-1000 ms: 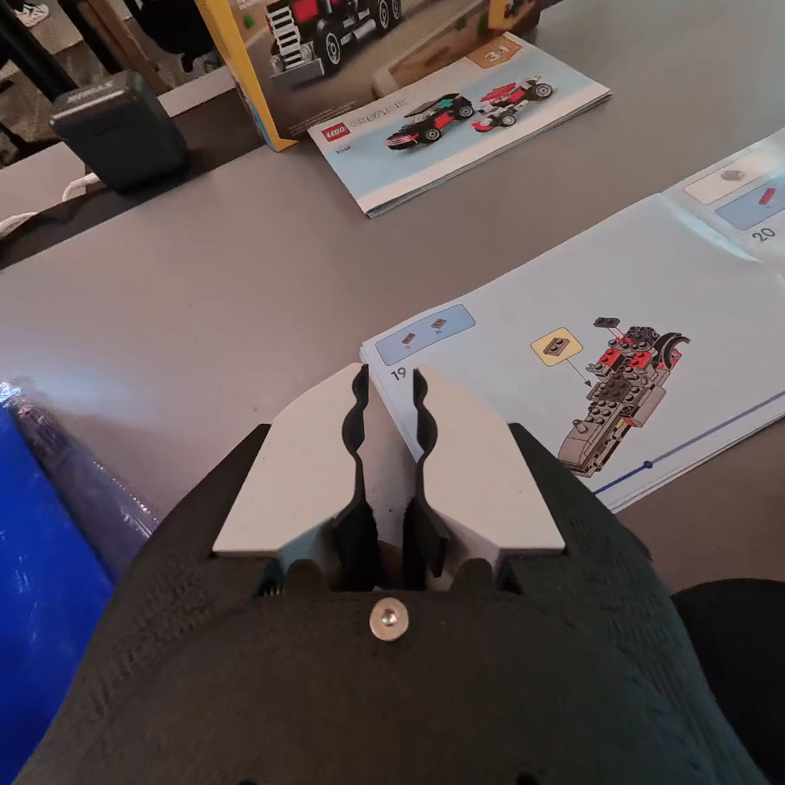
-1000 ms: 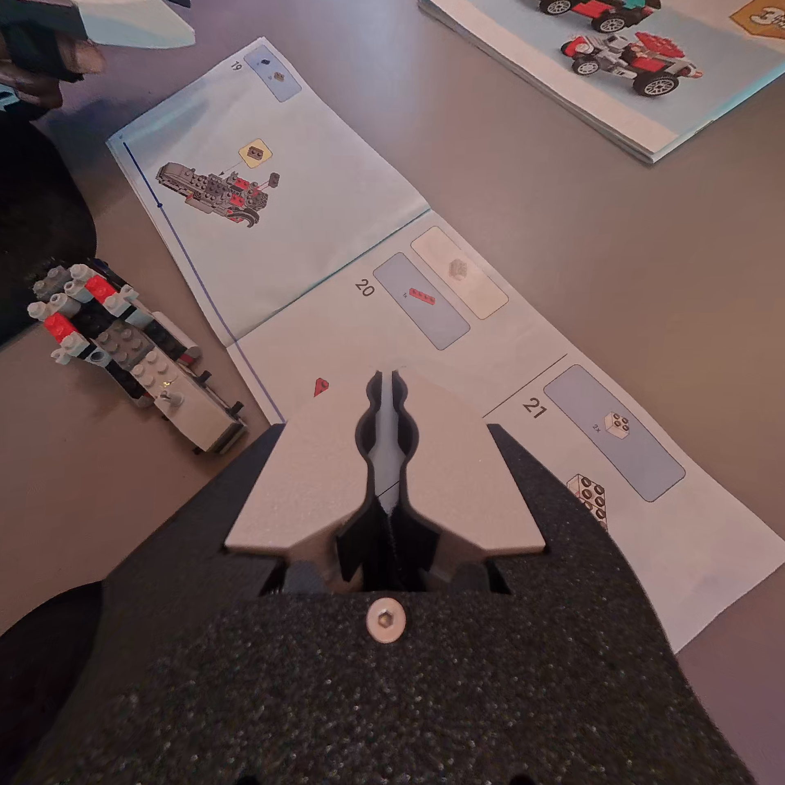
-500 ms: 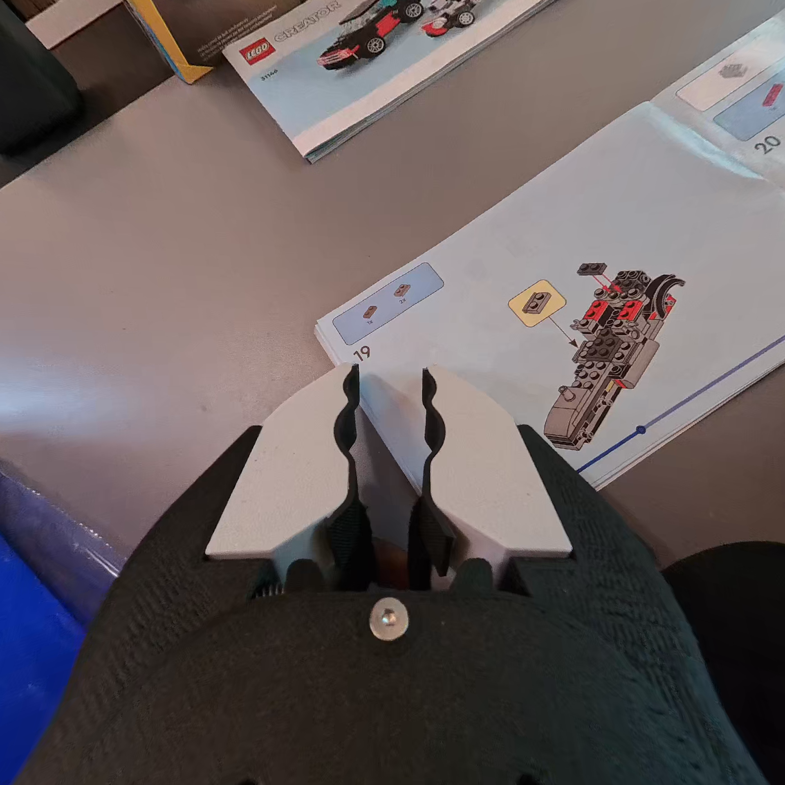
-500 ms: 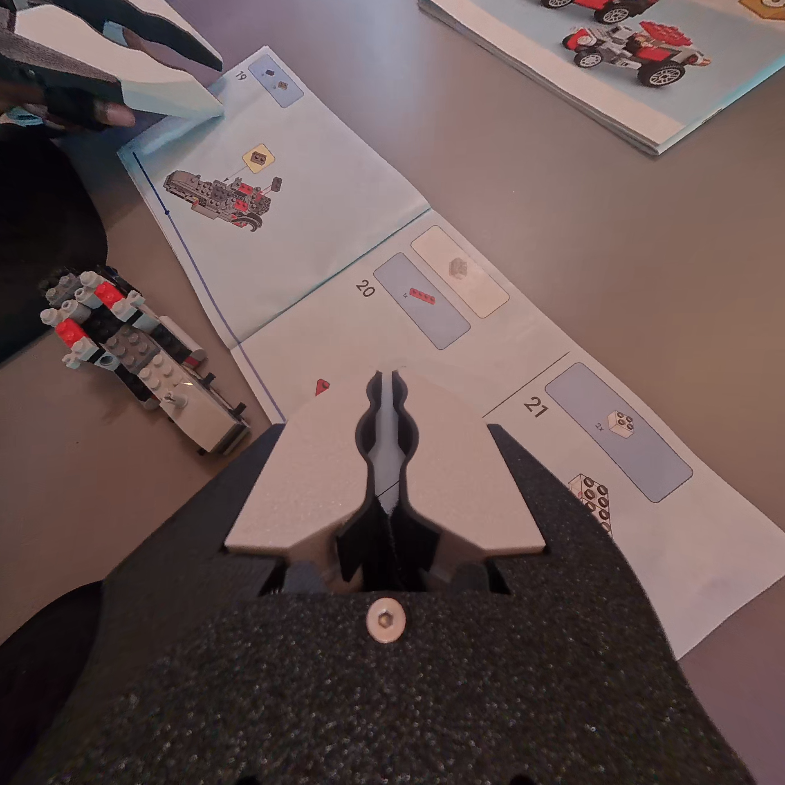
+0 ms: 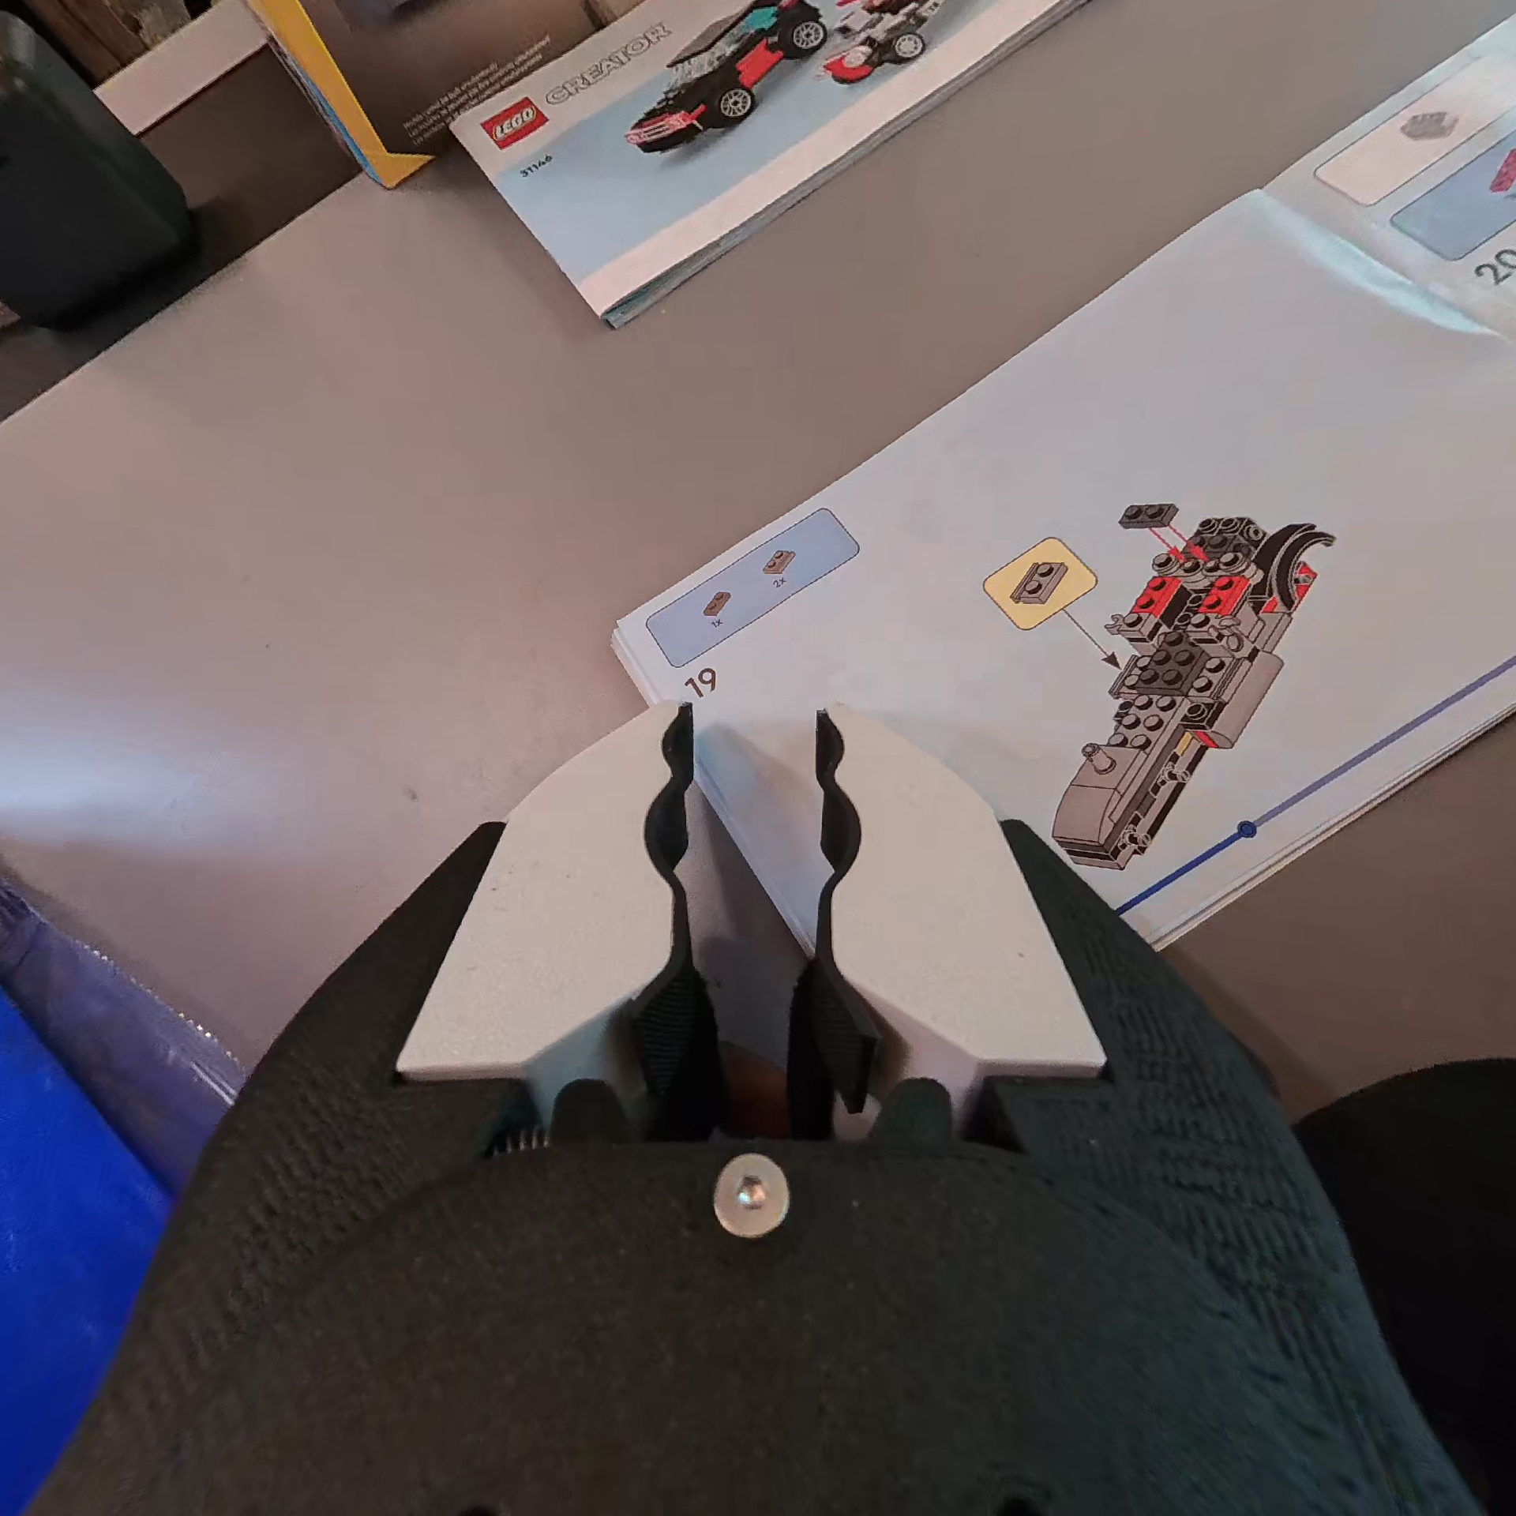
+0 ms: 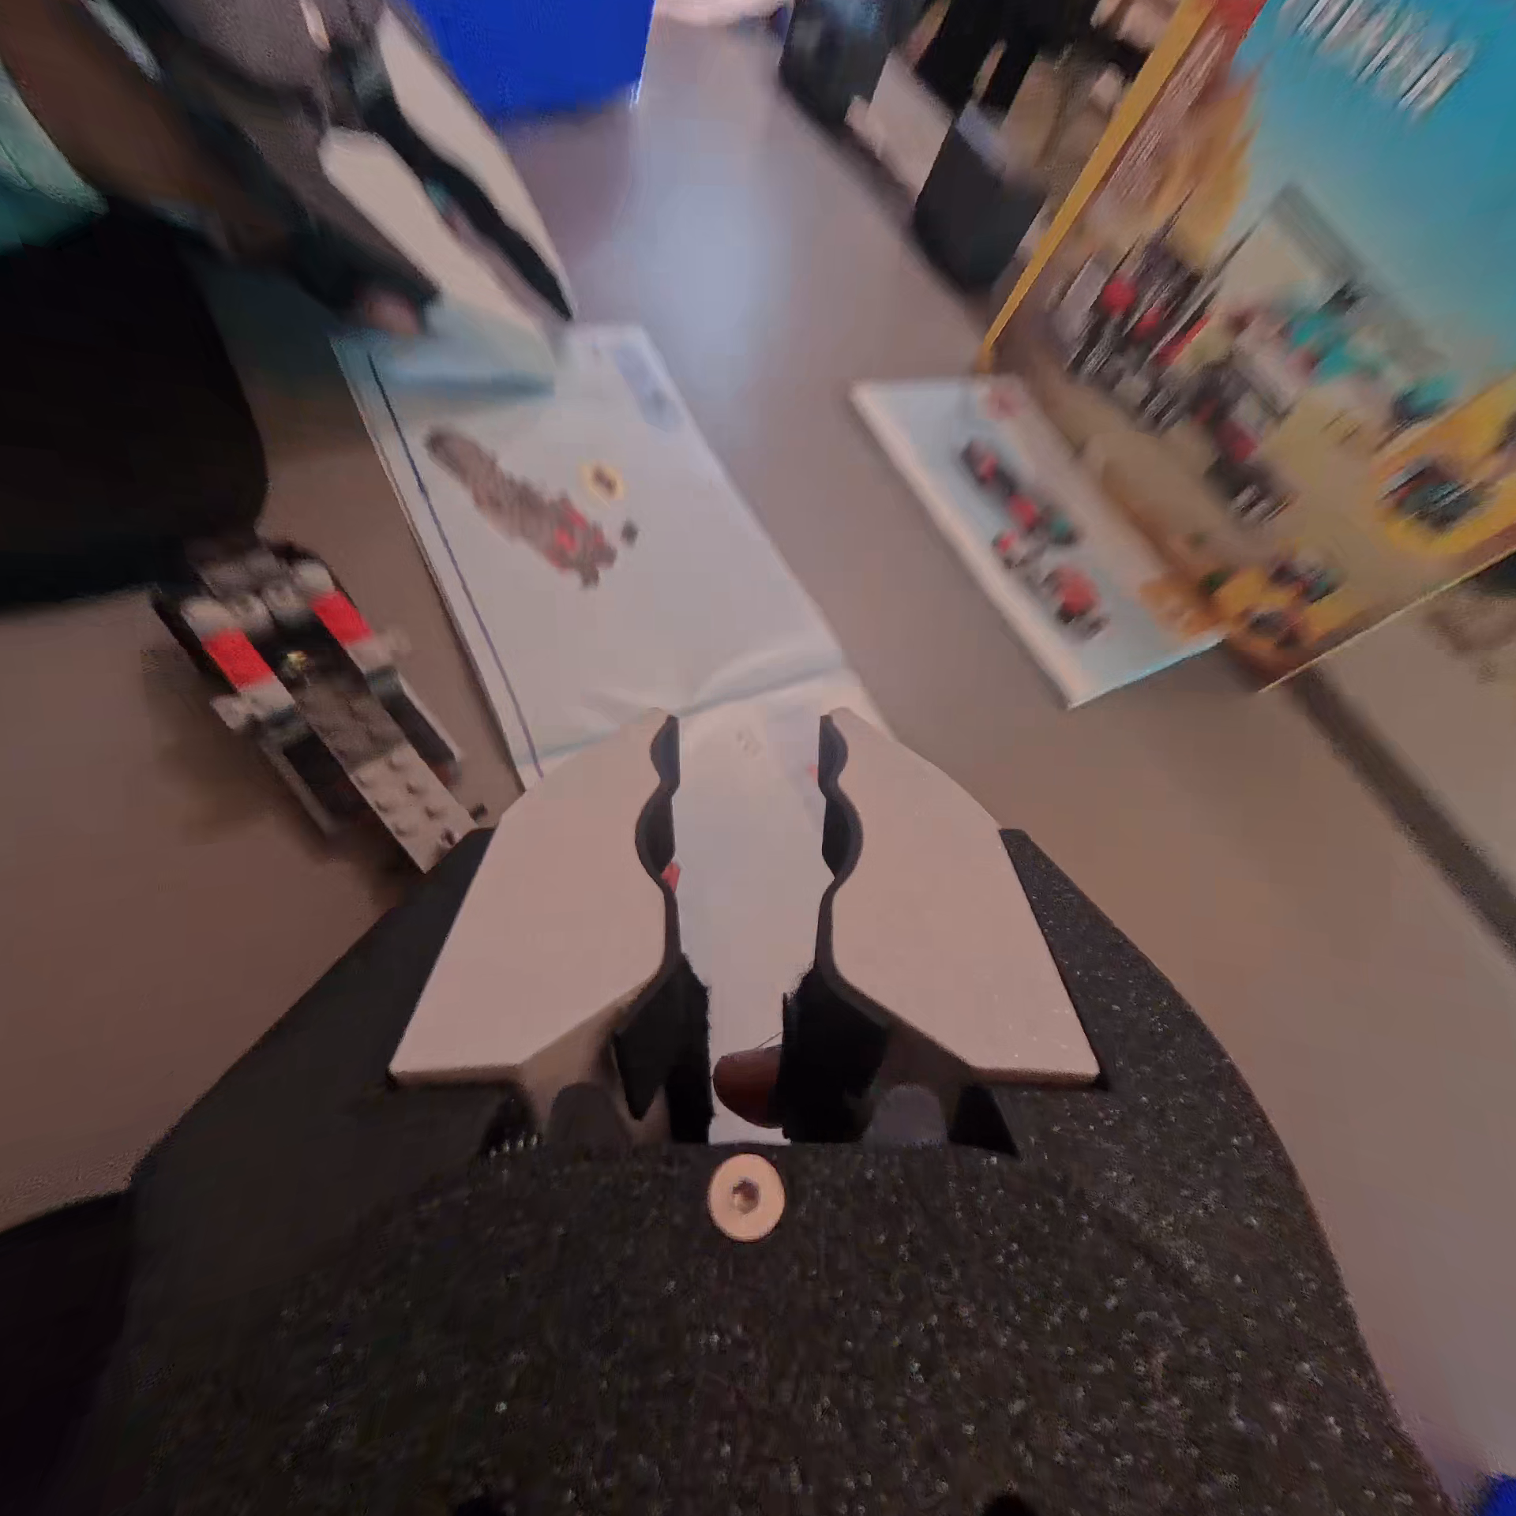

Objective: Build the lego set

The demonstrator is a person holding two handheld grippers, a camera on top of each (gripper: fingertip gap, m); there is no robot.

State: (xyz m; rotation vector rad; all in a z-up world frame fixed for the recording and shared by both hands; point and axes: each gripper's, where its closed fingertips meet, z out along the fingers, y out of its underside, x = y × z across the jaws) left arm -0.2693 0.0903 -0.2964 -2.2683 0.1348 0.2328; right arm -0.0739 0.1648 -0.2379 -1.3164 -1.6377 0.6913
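Open manual (image 5: 1066,459) on table (image 5: 369,509); L hand-held gripper (image 5: 753,715) over its corner, R hand-held gripper (image 6: 746,722) over its fold, both parted, empty; lego build (image 6: 320,697) just left of manual

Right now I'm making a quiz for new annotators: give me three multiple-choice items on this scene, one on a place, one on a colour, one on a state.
1. Where does the part-built lego model stand?
A. On the open instruction booklet
B. On the bare table beside the booklet
C. Inside the set box

2. Which bright colour shows among the model's grey and black bricks?
A. Red
B. Green
C. Orange

3. How is the left gripper?
A. Shut on a brick
B. Shut and empty
C. Open and empty

Answers: 1 B, since the right wrist view shows it on the grey table next to the open instruction booklet. 2 A, since two red bricks show on it. 3 C, since its fingers stand apart with only the page between them.
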